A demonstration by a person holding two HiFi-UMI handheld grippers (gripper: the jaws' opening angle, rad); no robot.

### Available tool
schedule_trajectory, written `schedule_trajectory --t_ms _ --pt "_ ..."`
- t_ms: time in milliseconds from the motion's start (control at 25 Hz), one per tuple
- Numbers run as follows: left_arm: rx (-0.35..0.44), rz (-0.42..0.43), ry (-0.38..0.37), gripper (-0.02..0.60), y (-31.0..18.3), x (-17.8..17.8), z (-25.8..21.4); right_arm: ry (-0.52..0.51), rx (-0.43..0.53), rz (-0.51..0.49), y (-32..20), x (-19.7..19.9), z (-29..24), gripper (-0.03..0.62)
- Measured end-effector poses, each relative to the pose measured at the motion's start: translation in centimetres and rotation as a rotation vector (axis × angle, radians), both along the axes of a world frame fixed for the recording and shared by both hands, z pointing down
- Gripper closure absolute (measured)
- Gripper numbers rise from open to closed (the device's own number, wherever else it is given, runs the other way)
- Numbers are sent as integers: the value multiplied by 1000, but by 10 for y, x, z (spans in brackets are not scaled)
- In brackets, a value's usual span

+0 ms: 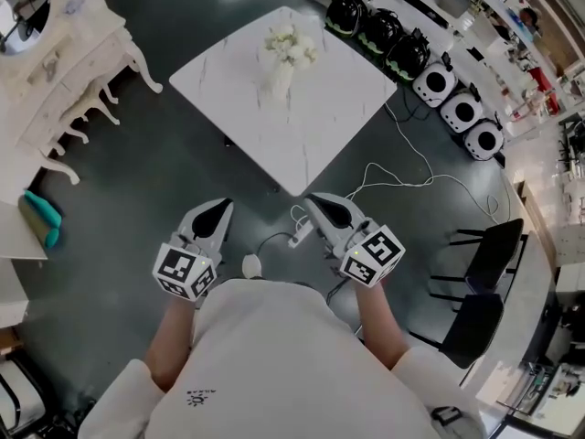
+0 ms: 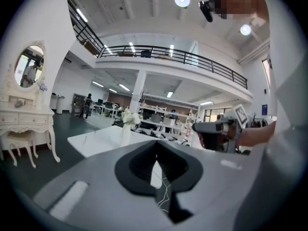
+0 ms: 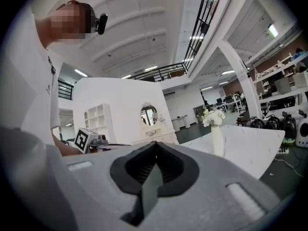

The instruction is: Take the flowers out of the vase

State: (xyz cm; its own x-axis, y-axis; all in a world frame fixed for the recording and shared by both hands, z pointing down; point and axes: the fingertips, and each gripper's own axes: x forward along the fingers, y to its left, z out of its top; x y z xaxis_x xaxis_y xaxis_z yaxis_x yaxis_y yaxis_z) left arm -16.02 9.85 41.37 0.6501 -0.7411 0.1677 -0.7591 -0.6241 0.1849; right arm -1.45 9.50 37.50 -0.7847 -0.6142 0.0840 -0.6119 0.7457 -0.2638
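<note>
A white vase [image 1: 281,79] holding white flowers [image 1: 291,44] stands on the white marble table [image 1: 329,126], well ahead of both grippers. My left gripper [image 1: 222,207] and right gripper [image 1: 315,199] hover over the dark floor short of the table's near corner, both shut and empty. In the left gripper view the jaws of the left gripper [image 2: 155,144] meet, with the flowers [image 2: 129,117] far off and the right gripper [image 2: 211,128] beside. In the right gripper view the right gripper [image 3: 155,146] is shut too, with the vase [image 3: 217,141] off to the right.
A white dressing table with an oval mirror [image 1: 55,62] stands at the left. Black helmets and white devices [image 1: 402,53] line the far right of the table. Two black chairs [image 1: 483,282] stand at the right. White cables and a power strip [image 1: 300,236] lie on the floor by the table's near corner.
</note>
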Motion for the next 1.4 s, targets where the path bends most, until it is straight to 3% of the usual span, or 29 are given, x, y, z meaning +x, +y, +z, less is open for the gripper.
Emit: schedule_trajectory --t_ms 520,1040,1400 --pt "-20 24 7 592 -41 -16 12 4 -37 13 -42 -23 15 594" --pt "-8 -29 -1 592 -96 13 8 -18 -10 -38 -107 0 7 594" --pt "-7 -23 -8 592 -140 52 12 -5 -24 -38 -149 40 19 594"
